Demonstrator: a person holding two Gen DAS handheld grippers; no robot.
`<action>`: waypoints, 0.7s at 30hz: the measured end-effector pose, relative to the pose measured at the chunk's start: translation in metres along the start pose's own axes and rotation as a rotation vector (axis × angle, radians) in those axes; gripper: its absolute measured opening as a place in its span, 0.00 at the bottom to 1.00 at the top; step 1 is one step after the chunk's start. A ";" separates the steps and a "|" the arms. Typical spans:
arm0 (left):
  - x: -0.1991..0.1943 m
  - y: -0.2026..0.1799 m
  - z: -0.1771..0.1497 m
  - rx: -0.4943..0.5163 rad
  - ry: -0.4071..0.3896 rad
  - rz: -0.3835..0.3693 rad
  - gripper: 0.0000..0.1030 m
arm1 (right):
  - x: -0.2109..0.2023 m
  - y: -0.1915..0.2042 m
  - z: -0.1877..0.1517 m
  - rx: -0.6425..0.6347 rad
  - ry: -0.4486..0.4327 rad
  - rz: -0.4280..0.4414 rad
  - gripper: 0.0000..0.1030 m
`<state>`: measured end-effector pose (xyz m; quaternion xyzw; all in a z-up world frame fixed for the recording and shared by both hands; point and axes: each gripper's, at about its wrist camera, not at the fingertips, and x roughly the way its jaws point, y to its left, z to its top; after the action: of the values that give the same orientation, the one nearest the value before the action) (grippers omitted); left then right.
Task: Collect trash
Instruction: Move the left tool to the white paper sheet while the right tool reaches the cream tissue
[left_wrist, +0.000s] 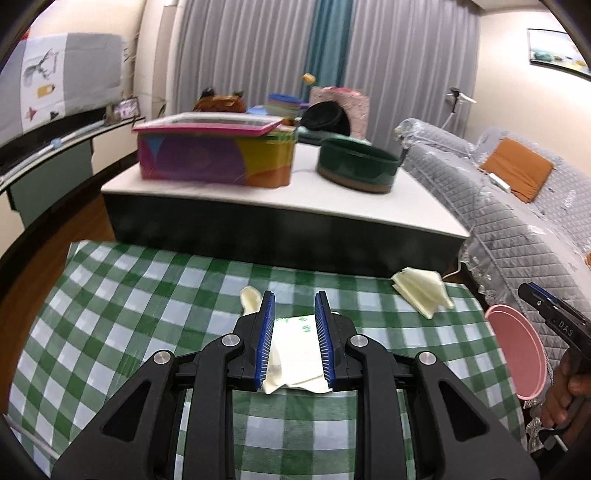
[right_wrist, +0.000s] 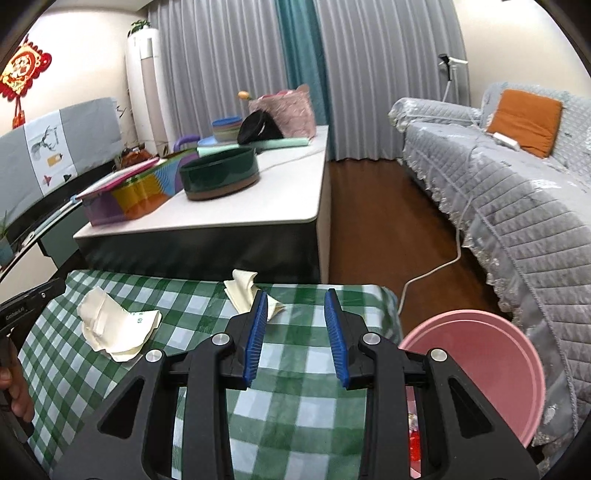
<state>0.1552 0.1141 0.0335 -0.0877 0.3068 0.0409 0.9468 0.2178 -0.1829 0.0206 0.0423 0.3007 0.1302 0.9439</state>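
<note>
A crumpled cream wrapper with green print (left_wrist: 295, 350) (right_wrist: 114, 325) lies on the green checked tablecloth (left_wrist: 129, 295). My left gripper (left_wrist: 293, 295) (right_wrist: 55, 288) hovers at its near edge. The jaws stand narrowly apart and the wrapper shows in the gap, resting on the cloth. A second folded cream paper (left_wrist: 421, 291) (right_wrist: 242, 291) lies at the cloth's far edge. My right gripper (right_wrist: 295, 293) (left_wrist: 528, 290) is open just right of it, its left finger overlapping the paper's corner, nothing between the pads. A pink bin (right_wrist: 480, 369) (left_wrist: 517, 354) stands off the table's right side.
Beyond the cloth stands a low white table (right_wrist: 288, 206) with a colourful box (left_wrist: 218, 158) and a green round tin (left_wrist: 358, 166). A grey quilted sofa (right_wrist: 517, 206) runs along the right. A white cable (right_wrist: 436, 269) crosses the wooden floor.
</note>
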 end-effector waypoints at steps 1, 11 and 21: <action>0.003 0.002 -0.001 -0.005 0.007 0.007 0.22 | 0.007 0.002 -0.001 -0.003 0.007 0.004 0.31; 0.029 0.011 -0.011 -0.025 0.061 0.065 0.45 | 0.058 0.020 -0.001 -0.050 0.068 0.034 0.43; 0.051 0.024 -0.017 -0.068 0.126 0.067 0.45 | 0.096 0.035 -0.005 -0.092 0.129 0.039 0.46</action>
<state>0.1837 0.1352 -0.0136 -0.1116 0.3671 0.0774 0.9202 0.2827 -0.1233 -0.0313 -0.0035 0.3535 0.1647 0.9208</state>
